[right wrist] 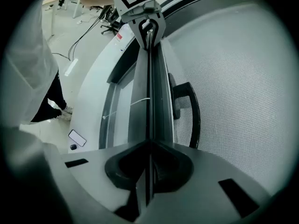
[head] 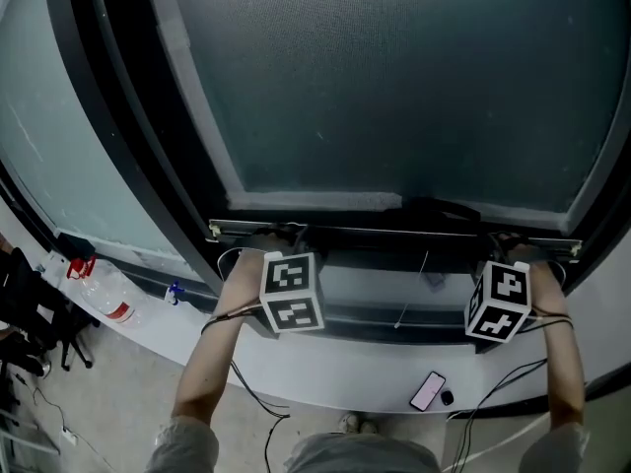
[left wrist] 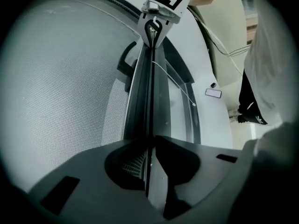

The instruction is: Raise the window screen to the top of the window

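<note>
Low in the left gripper view, the left gripper is clenched, its dark moulded jaws pinched on the thin edge of the bottom bar of the window screen. Low in the right gripper view, the right gripper is clamped the same way on the bar's other end. The bar is a slim, straight, dark rail. In the head view its long axis runs roughly level across mid-frame, left to right, with a gripper at each end. Just past the bar, a black loop handle stands off the screen. Beyond it, fine grey woven mesh, flat and taut, fills the upper frame of the head view.
</note>
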`<state>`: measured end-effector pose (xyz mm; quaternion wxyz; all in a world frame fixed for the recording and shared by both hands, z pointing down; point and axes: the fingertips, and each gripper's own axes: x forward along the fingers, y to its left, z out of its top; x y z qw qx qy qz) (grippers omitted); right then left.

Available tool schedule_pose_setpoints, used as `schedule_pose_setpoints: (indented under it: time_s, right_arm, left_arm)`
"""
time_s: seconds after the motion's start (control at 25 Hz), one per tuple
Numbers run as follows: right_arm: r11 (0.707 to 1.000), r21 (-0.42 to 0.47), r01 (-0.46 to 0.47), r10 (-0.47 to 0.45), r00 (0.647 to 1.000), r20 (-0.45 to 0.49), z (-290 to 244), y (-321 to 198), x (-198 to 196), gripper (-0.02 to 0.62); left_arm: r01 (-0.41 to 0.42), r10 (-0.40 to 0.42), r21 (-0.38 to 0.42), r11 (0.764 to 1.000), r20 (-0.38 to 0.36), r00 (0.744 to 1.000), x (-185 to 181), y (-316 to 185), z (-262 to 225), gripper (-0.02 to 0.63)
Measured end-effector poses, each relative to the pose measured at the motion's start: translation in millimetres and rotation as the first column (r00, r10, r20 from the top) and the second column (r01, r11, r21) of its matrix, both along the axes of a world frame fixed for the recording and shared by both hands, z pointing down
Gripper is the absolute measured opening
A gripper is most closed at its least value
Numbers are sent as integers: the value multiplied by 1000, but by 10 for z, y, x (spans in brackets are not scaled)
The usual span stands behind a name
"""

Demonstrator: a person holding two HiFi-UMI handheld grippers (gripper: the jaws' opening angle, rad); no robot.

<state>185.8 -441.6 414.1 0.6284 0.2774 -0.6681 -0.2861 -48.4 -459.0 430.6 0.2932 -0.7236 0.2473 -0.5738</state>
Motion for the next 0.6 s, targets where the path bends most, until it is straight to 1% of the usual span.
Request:
schedule_pose_setpoints:
  time_s: [0.08,0.24,0.32,0.44,0.48,0.52,0.6]
  right_arm:
    - [1000,-13,-13,12,1000,-23,14,-2,3,23]
    - [999,-41,-13,12,1000,-26,22,4,-6,20]
    - [997,-71,-18,16,1000,-25,30,14,-20,18]
    - [991,-132,-15,15,1000,0,22,13,-35,18]
    - [988,-154,-8,12,1000,21,20,25,-34,18]
    - [985,-170,-3,9,999,36,18,40,-34,18]
    - [985,-173,-6,10,1000,23,-1,44,-41,18]
  left_arm:
    - [3,-2,-13,1000,29,1000,1,1,7,65]
    - [5,-5,-15,1000,25,1000,-4,6,20,54]
    - [14,-13,-34,999,34,999,0,1,29,49]
    - [13,-10,-75,997,41,999,-7,-10,19,44]
    - [8,-5,-80,997,38,999,-11,-1,16,44]
    - [2,1,-81,997,35,999,-14,7,12,31]
    - [-8,11,-76,997,32,999,-12,2,2,28]
